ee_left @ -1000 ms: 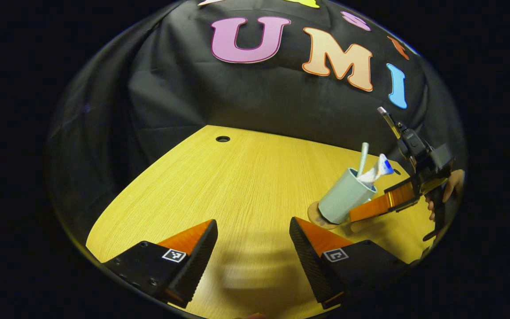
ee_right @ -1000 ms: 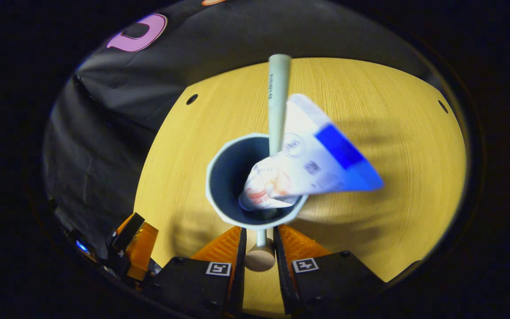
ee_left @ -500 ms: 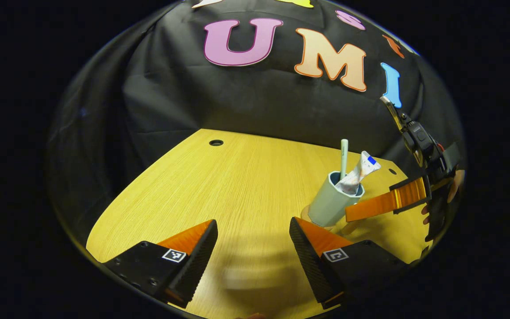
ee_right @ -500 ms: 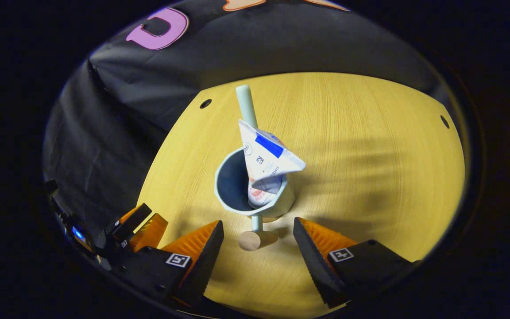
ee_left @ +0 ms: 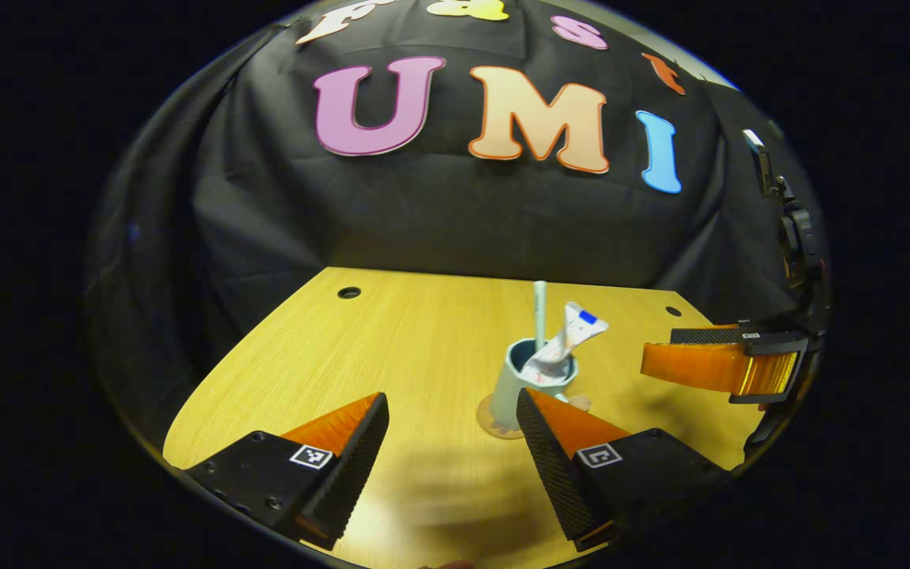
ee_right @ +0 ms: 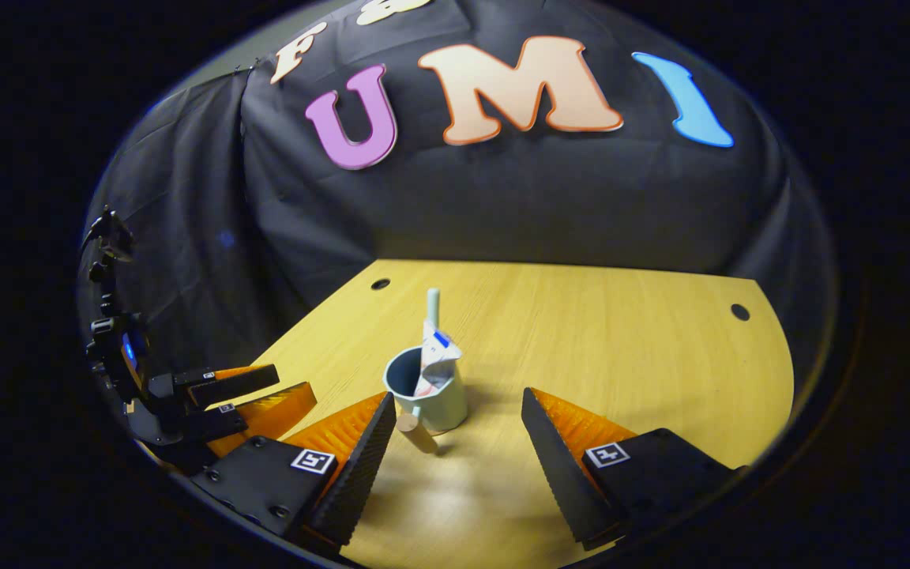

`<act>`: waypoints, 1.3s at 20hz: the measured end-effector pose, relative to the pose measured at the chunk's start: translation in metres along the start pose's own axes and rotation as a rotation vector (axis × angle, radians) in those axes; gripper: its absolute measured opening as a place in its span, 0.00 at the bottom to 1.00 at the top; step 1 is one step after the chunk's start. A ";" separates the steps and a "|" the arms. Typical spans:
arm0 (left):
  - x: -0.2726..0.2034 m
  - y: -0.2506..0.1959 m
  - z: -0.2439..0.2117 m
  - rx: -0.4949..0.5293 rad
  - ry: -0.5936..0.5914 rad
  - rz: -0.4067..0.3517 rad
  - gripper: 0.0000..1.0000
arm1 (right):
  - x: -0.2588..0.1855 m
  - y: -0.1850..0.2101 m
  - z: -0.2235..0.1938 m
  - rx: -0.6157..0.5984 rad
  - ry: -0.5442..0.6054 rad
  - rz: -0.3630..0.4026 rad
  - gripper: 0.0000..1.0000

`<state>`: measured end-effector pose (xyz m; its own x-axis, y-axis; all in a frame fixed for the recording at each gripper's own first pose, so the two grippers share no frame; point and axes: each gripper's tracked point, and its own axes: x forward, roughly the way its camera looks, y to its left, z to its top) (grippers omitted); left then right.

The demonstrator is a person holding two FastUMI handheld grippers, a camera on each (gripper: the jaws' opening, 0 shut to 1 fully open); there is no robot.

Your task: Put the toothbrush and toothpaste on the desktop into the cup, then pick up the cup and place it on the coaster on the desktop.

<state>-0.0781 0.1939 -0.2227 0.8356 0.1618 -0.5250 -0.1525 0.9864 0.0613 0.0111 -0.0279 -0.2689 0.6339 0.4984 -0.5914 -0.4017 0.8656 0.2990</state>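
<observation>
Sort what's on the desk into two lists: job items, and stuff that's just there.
Job items: cup, toothbrush and toothpaste standing in it, coaster under the cup, left gripper and right gripper, both open.

Just there: desk, its cable holes, black cloth wall.

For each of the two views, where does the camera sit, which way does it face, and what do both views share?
Left gripper view: rides the left gripper, facing the booth wall over the desktop; own open fingers below, right gripper at right.
Right gripper view: rides the right gripper, facing likewise; left gripper at left.
Shared: cup on its coaster, holding toothbrush and toothpaste.
</observation>
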 end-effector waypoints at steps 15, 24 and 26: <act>-0.060 -0.191 0.050 0.027 -0.146 -0.078 0.95 | -0.211 -0.118 0.071 -0.112 -0.500 -0.198 0.98; -0.083 -0.195 0.100 0.056 -0.276 -0.109 0.95 | -0.270 -0.120 0.090 -0.055 -0.602 -0.251 0.98; -0.086 -0.181 0.111 0.050 -0.307 -0.087 0.95 | -0.275 -0.122 0.097 -0.042 -0.625 -0.268 0.98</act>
<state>-0.0637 0.0045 -0.0939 0.9657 0.0700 -0.2499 -0.0533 0.9959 0.0730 -0.0500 -0.2658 -0.0701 0.9729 0.2116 -0.0937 -0.1943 0.9668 0.1658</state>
